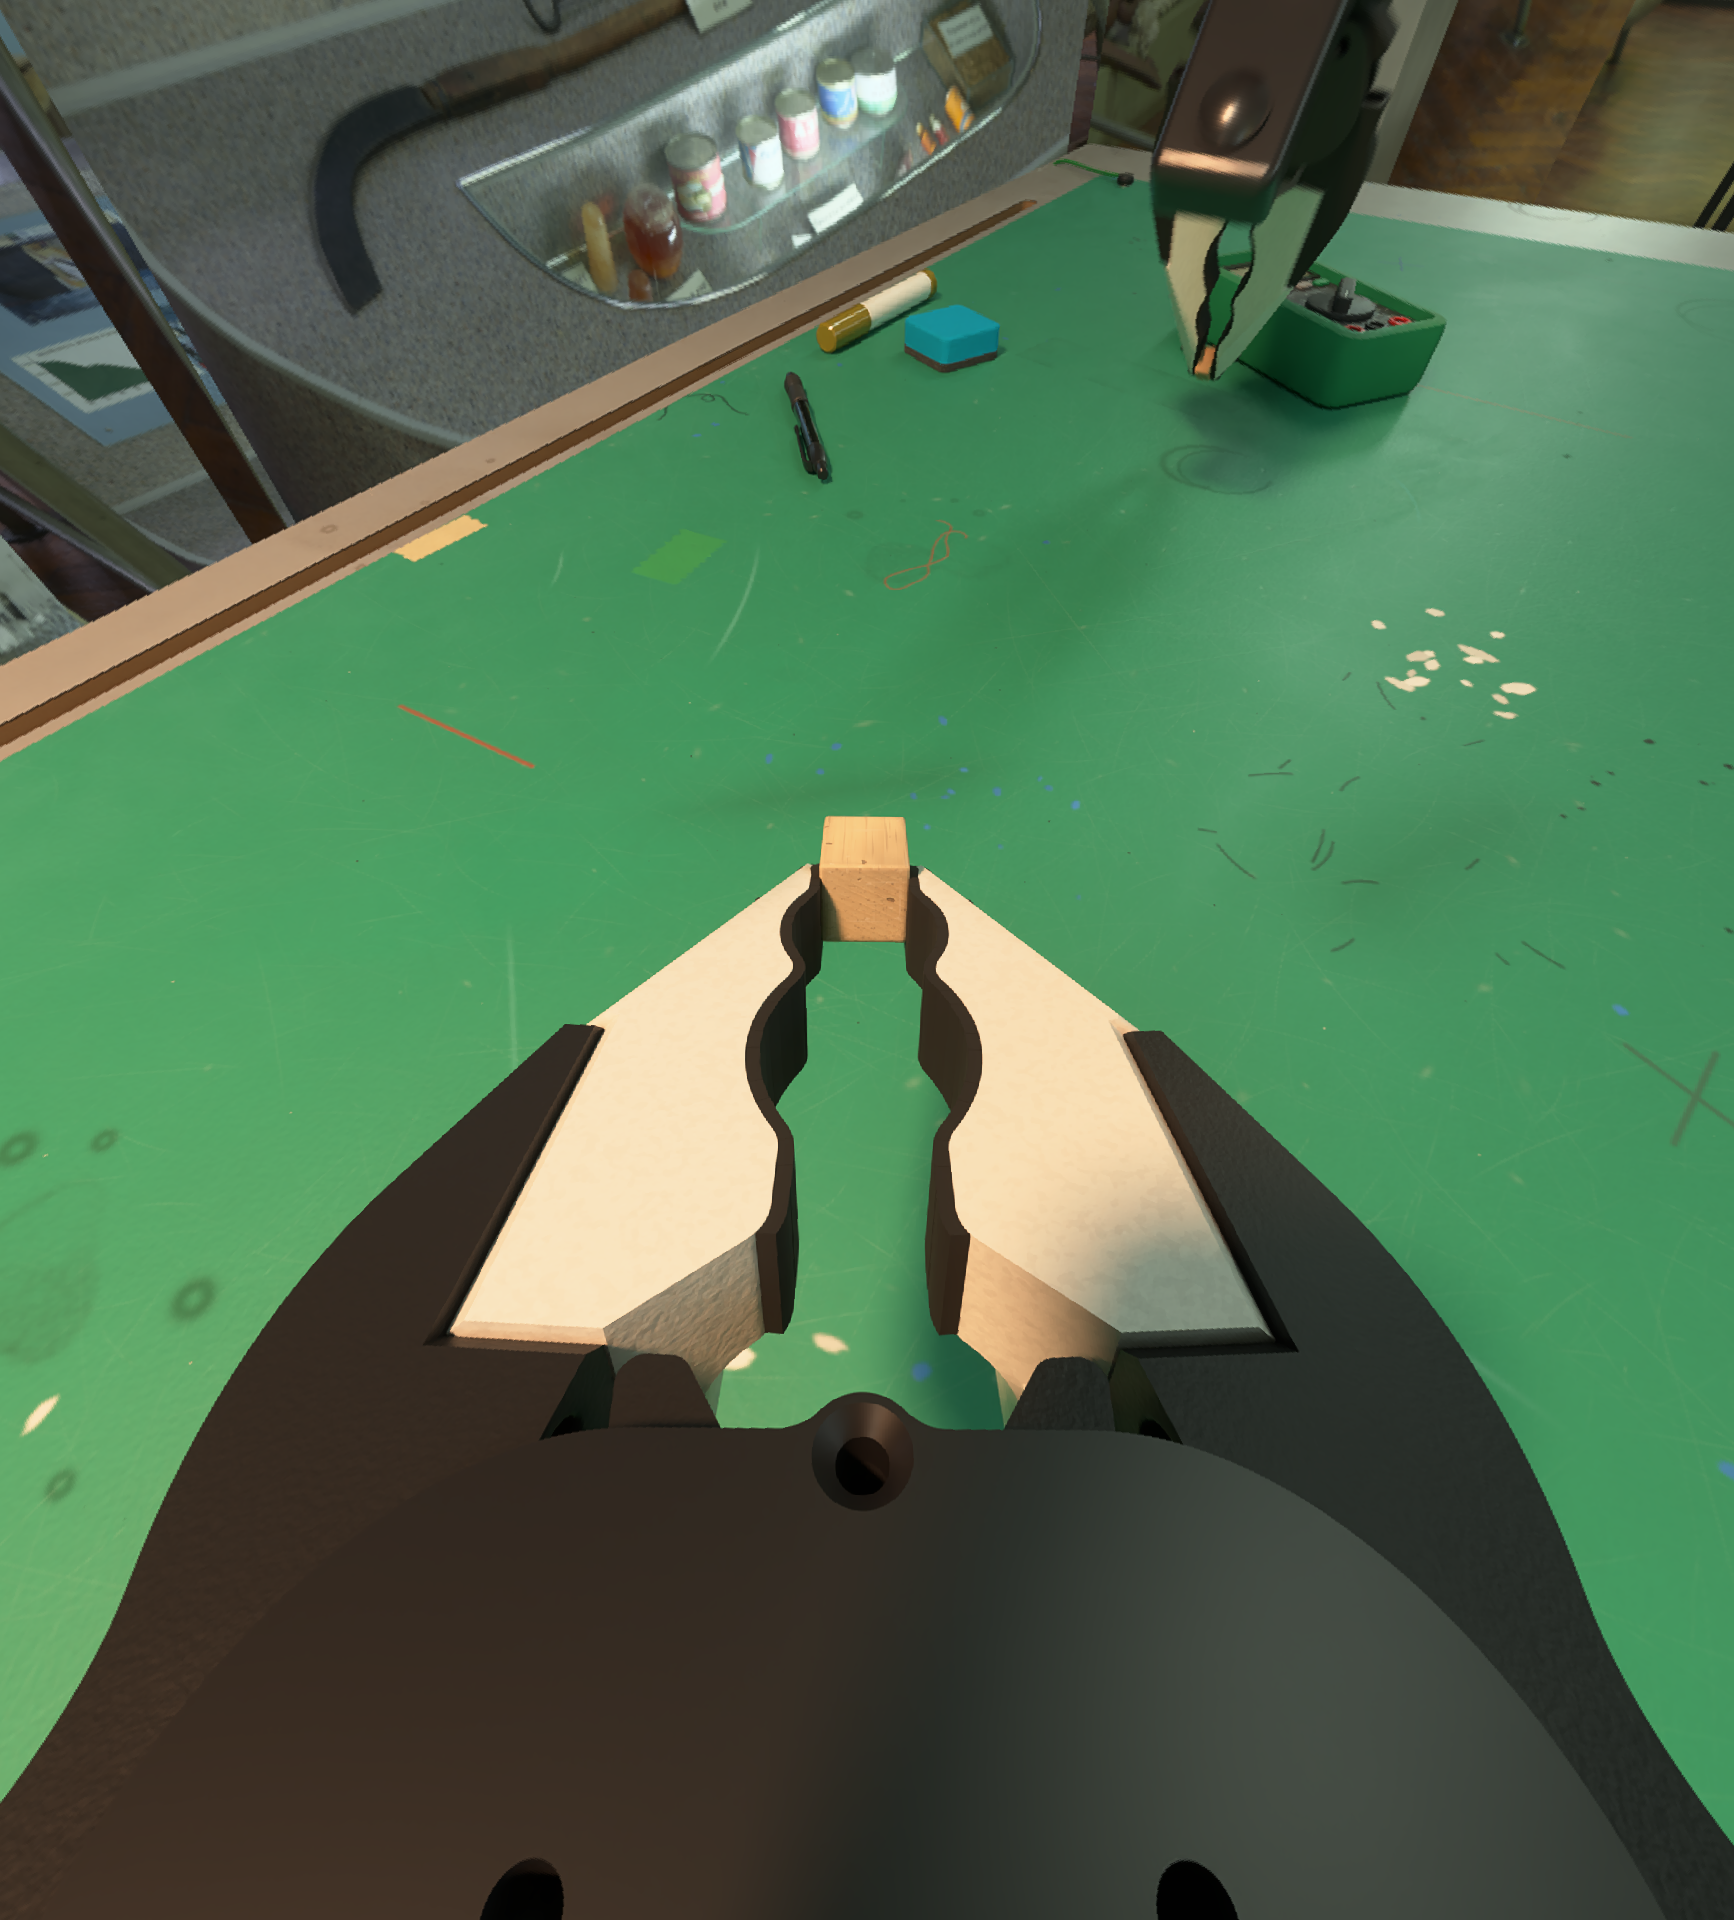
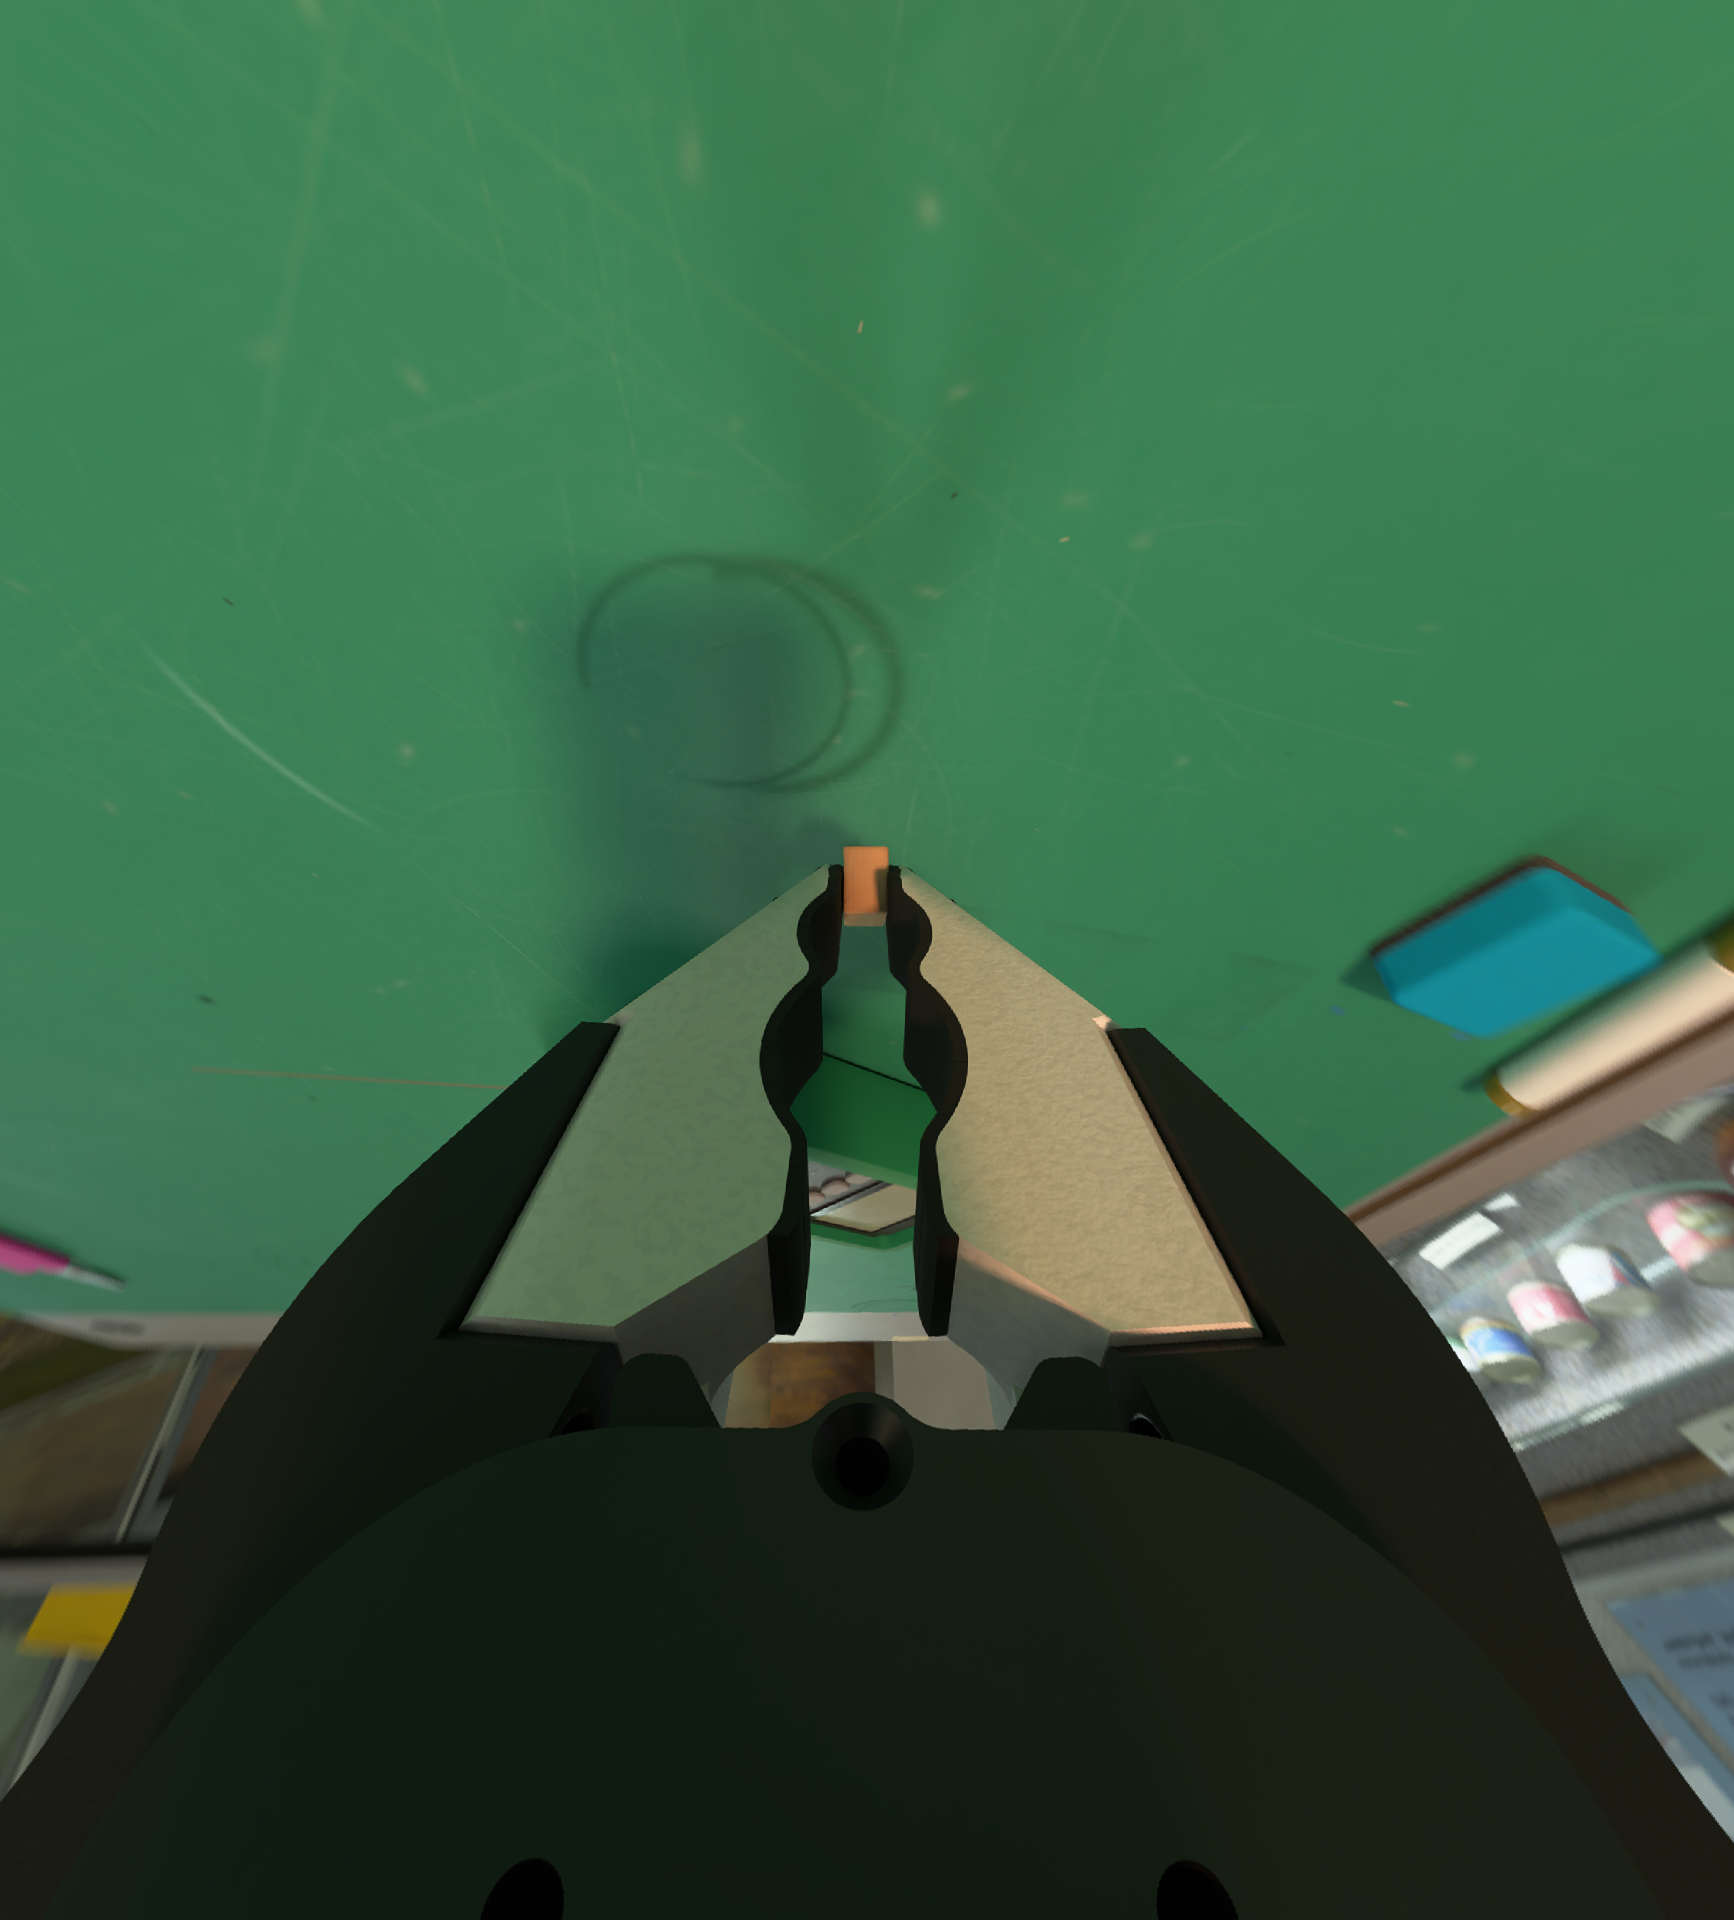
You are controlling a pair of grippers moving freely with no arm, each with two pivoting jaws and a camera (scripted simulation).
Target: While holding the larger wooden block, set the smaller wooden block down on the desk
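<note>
My left gripper (image 1: 864,896) is shut on the larger wooden block (image 1: 863,878), a pale cube held at its fingertips above the green desk (image 1: 1154,935). My right gripper (image 2: 864,896) is shut on the smaller wooden block (image 2: 864,881), a thin orange-brown piece pinched at its tips, above the green desk (image 2: 427,416). The right gripper also shows far off in the left wrist view (image 1: 1206,358), pointing down at the desk with the small block (image 1: 1204,361) at its tips, a little above the surface.
A green box with a knob (image 1: 1346,338) stands right behind the right gripper. A blue eraser (image 1: 951,335), a marker (image 1: 875,312) and a black pen (image 1: 807,426) lie near the desk's wooden far edge (image 1: 427,520). A pink pen (image 2: 11,1247) lies by the other edge.
</note>
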